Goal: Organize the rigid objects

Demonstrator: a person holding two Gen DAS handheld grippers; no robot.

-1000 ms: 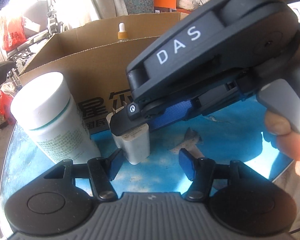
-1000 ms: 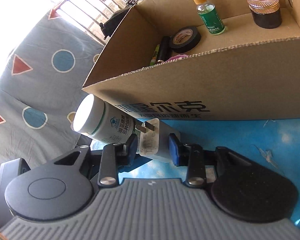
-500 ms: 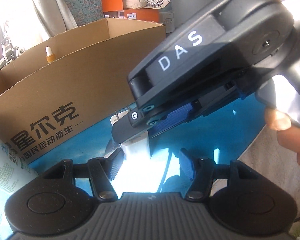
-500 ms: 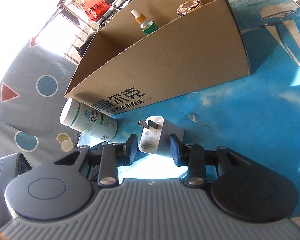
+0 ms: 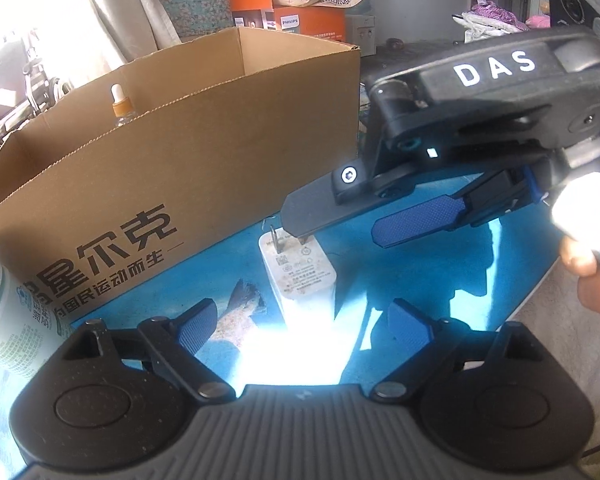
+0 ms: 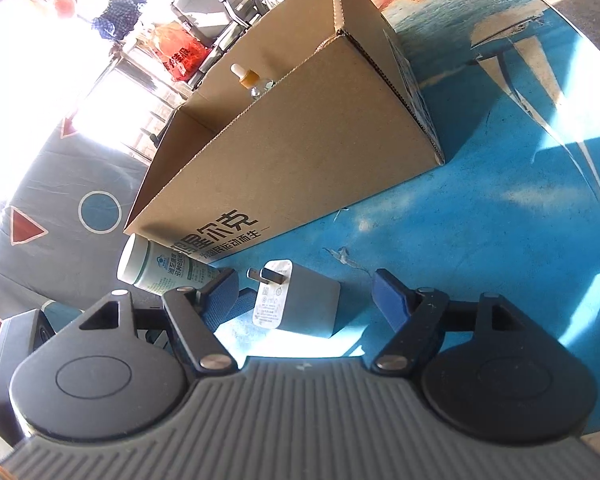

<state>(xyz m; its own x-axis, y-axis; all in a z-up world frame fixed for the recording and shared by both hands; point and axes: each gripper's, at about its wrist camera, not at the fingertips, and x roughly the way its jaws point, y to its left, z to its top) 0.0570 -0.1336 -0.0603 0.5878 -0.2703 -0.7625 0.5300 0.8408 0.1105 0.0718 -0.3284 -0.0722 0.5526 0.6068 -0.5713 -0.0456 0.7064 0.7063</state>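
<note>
white plug adapter lying flat on the blue table, prongs toward the cardboard box, just in front of the box's printed long wall and apart from it. right claw straddling the adapter, jaws opening, blue pads clear of both its sides, nothing gripped. left claw facing the same adapter from the side away from the box, jaws opening, pads standing wide of it, nothing held; bright glare over the adapter's near end. in the left wrist view, right claw reaching in from the right, one dark finger just above the adapter's prong end, the blue-padded finger further from the box; contact with the prongs not discernible. a person's fingers at the right edge on that claw's handle. white pill bottle with green print against the box's printed wall near its left corner, beside the adapter. dropper bottle with amber collar upright inside the box, only its top showing over the wall. orange carton well behind the box.
</note>
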